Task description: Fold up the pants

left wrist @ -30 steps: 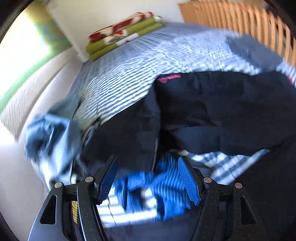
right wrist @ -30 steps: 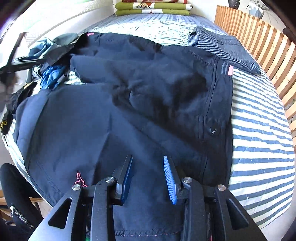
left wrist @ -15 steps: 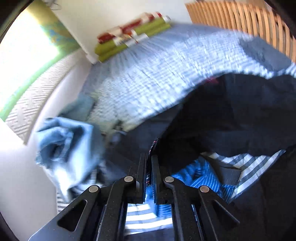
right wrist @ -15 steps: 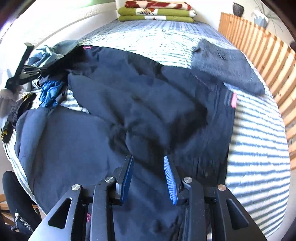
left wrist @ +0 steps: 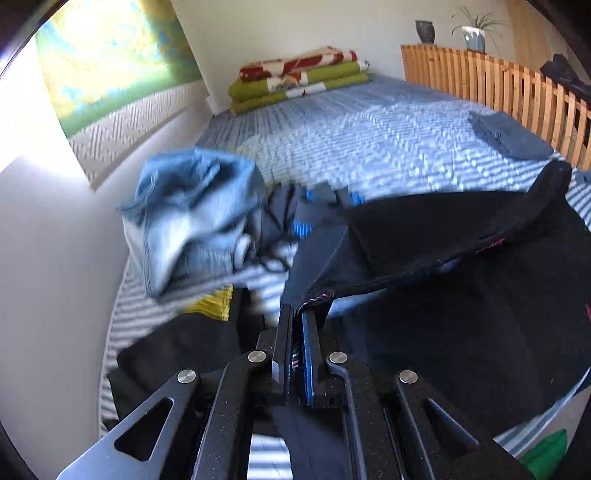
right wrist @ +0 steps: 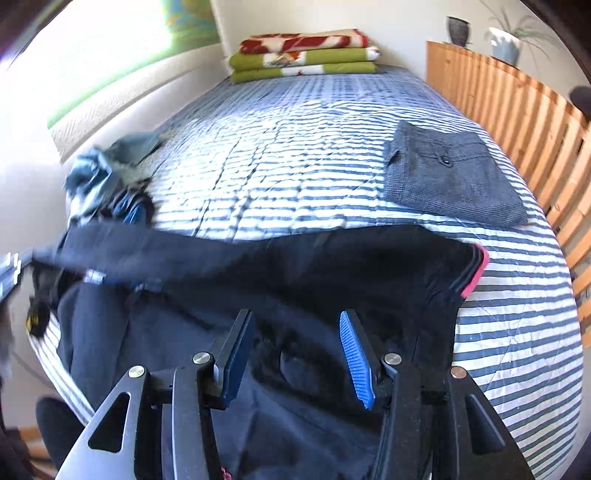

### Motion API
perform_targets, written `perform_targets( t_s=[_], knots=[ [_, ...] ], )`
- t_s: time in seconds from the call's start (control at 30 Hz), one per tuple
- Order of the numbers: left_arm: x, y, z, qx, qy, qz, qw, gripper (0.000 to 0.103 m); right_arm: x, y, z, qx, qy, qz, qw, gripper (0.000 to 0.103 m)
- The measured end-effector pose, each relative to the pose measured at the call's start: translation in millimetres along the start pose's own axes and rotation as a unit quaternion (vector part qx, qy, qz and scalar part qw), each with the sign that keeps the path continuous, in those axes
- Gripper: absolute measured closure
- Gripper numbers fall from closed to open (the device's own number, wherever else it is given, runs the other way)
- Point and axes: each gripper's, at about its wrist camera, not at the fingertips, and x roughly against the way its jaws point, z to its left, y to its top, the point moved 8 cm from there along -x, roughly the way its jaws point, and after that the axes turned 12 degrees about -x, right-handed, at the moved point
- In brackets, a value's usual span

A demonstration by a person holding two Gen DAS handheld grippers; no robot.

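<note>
left hand-held gripper (left wrist: pixel 298 314) just clamped the pants (left wrist: pixel 424 236) hem, dragging it across the bed (right wrist: pixel 295 166); right hand-held gripper (right wrist: pixel 295 347) has been opening, nothing held.

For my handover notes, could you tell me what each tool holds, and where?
Left tool: dark pants, pinched at a hem corner. Right tool: nothing.

A bed covered by a blue-and-white striped quilt (right wrist: pixel 317 162) fills the room. A slatted light-wood railing (right wrist: pixel 517 110) borders its right side; a pale wall (left wrist: pixel 44 258) borders the left, bearing a green-and-yellow picture (left wrist: pixel 110 59). Folded green, red and cream blankets (right wrist: pixel 304 55) lie stacked at the far end. A dark vase (left wrist: pixel 424 31) and a potted plant (left wrist: pixel 474 35) stand beyond the railing. Bright daylight falls across the quilt.
</note>
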Motion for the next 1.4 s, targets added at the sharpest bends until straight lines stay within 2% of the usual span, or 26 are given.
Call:
perform_targets(
  t_s=[0.07,0.17,0.27,0.37,0.43,0.57,0.7,0.87,1.0,1.03,1.1,1.2,1.3,1.4],
  knots=[
    [-3,-21,-9,0.008,-0.011,0.018,0.9998,0.099,-9,6,-4,-0.027,-0.004,0.004,1.000,0.045],
    [-9,-40,-23,0.010,-0.020,0.027,0.9994,0.099,-23,9,-17,-0.093,0.000,0.024,0.995,0.044],
    [-9,-52,-29,0.011,-0.024,0.031,0.9992,0.099,-37,9,-30,-0.169,0.014,0.049,0.984,0.044],
    [-9,-59,-28,0.023,-0.031,0.032,0.9987,0.099,-49,1,-44,-0.224,-0.005,0.075,0.972,0.044],
    [-10,-58,-24,0.024,-0.030,0.030,0.9988,0.099,-49,-9,-48,-0.256,-0.002,0.084,0.963,0.044],
    [-11,-51,-16,0.024,-0.031,0.022,0.9990,0.099,-32,-36,-55,-0.284,0.023,0.081,0.955,0.044],
    [-11,-47,-12,0.020,-0.033,0.019,0.9991,0.099,-38,-63,-61,-0.295,0.023,0.103,0.950,0.044],
    [-9,-47,-12,0.016,-0.034,0.021,0.9991,0.099,-66,-63,-73,-0.344,0.039,0.098,0.933,0.044],
    [-8,-45,-12,0.009,-0.027,0.023,0.9993,0.099,-79,-56,-72,-0.352,0.035,0.086,0.931,0.047],
    [-8,-44,-11,0.007,-0.025,0.023,0.9994,0.099,-77,-54,-71,-0.349,0.036,0.078,0.933,0.053],
    [-4,-40,-9,0.008,-0.022,0.018,0.9996,0.099,-66,-47,-70,-0.333,0.027,0.057,0.941,0.077],
    [8,-33,-2,0.016,-0.018,0.002,0.9997,0.099,-36,-32,-67,-0.303,0.036,0.011,0.952,0.093],
    [24,-28,7,0.023,-0.019,-0.016,0.9994,0.099,4,-19,-57,-0.270,0.049,-0.026,0.961,0.097],
    [42,-32,10,0.023,-0.022,-0.030,0.9990,0.099,41,-20,-44,-0.241,0.053,-0.038,0.968,0.098]
  ],
)
